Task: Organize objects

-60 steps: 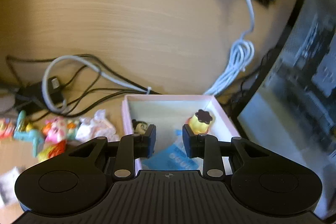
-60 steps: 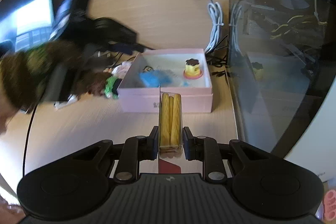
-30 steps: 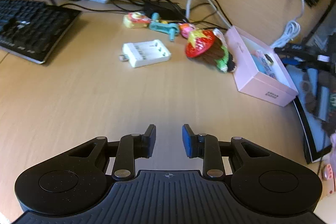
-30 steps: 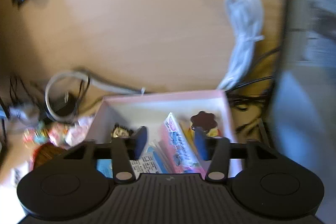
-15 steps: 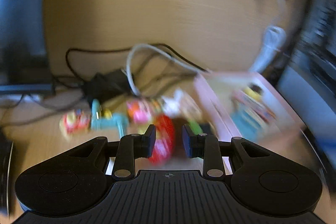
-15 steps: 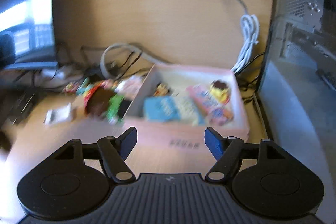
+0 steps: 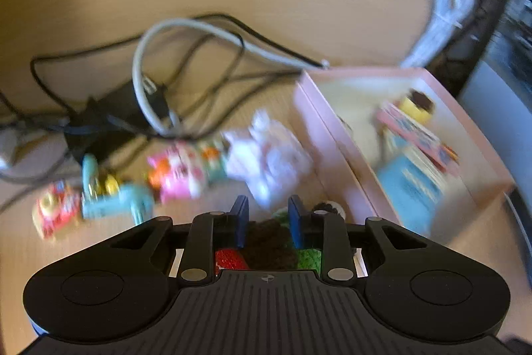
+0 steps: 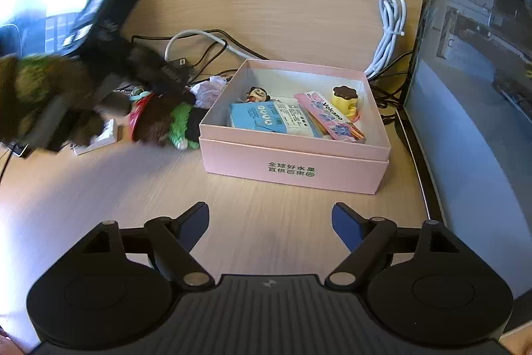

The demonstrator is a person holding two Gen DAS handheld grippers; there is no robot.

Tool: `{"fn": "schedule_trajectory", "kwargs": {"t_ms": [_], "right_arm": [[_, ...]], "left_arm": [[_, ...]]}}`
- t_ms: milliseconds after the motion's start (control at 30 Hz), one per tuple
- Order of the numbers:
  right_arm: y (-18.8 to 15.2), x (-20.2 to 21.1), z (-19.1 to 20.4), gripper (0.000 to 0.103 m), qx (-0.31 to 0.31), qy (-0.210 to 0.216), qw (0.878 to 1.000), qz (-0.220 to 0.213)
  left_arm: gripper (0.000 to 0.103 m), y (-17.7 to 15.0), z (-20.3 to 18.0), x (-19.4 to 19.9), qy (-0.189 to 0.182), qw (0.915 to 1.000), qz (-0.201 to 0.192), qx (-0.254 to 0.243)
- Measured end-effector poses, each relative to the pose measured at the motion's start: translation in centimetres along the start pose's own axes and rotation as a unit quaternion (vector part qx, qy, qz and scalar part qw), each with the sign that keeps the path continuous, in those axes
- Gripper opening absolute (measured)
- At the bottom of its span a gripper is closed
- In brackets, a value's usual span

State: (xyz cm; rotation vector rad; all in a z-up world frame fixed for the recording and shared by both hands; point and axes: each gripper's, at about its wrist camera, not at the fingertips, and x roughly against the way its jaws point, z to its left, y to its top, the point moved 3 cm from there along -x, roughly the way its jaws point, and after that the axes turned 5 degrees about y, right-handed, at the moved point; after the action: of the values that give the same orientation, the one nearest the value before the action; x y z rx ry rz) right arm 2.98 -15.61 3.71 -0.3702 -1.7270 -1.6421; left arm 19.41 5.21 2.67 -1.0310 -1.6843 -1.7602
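Observation:
An open pink box [image 8: 292, 162] holds a blue packet [image 8: 256, 117], a pink stick packet [image 8: 332, 118], a yellow pudding toy [image 8: 345, 98] and a small figure [image 8: 257, 93]. A doll [image 8: 159, 122] with a red hat, brown hair and green clothes lies against the box's left wall. My left gripper [image 7: 267, 218] hovers low over the doll [image 7: 269, 242], its pads a narrow gap apart and not pressing on it. My right gripper [image 8: 271, 222] sits in front of the box; its jaws are opening wide with nothing between them.
A white plush [image 7: 269, 158], a pink toy [image 7: 176, 172], a teal toy [image 7: 113, 202] and a red-yellow toy [image 7: 55, 213] lie left of the box, among cables and an adapter [image 7: 109, 118]. A white charger [image 8: 99, 138] lies nearby. A glass-sided computer case [image 8: 465, 88] stands right.
My right gripper let go of the stick packet in the box, drew back and spread its jaws. My left gripper swung across the desk to the toys and now hangs over the doll.

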Motion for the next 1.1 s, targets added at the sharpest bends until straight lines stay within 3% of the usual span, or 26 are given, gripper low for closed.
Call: {"fn": "schedule_trajectory", "kwargs": {"t_ms": [333,500,667,800,1000,1100], "right_arm": [[0.6,-1.2,2.9,0.088,0.018,0.036,0.999,0.002],[-0.1,-0.6,4.2,0.097,0.030,0.036,0.999,-0.001],[-1.0,0.3,4.6,0.097,0.034,0.028,0.999,0.000],[-1.6,1.6,4.4,0.097,0.030,0.013,0.999,-0.011],[-3.0,3.2,2.6,0.097,0.000,-0.025,1.000,-0.010],[-4.1,3.7,1.2,0.097,-0.028,-0.053,0.998,0.004]], "left_arm": [[0.030,-6.0,-0.3,4.6,-0.026,0.9995,0.018,-0.008],[0.030,-6.7,1.1,8.0,-0.006,0.9989,-0.042,0.018],[0.030,-3.9,3.1,8.7,0.018,0.9965,-0.076,0.031],[0.030,-0.6,3.2,6.0,0.033,0.9969,-0.069,0.017],[0.030,4.4,4.5,-0.2,0.073,0.9915,-0.054,0.093],[0.029,5.8,5.7,-3.2,0.095,0.9866,-0.026,0.130]]}}
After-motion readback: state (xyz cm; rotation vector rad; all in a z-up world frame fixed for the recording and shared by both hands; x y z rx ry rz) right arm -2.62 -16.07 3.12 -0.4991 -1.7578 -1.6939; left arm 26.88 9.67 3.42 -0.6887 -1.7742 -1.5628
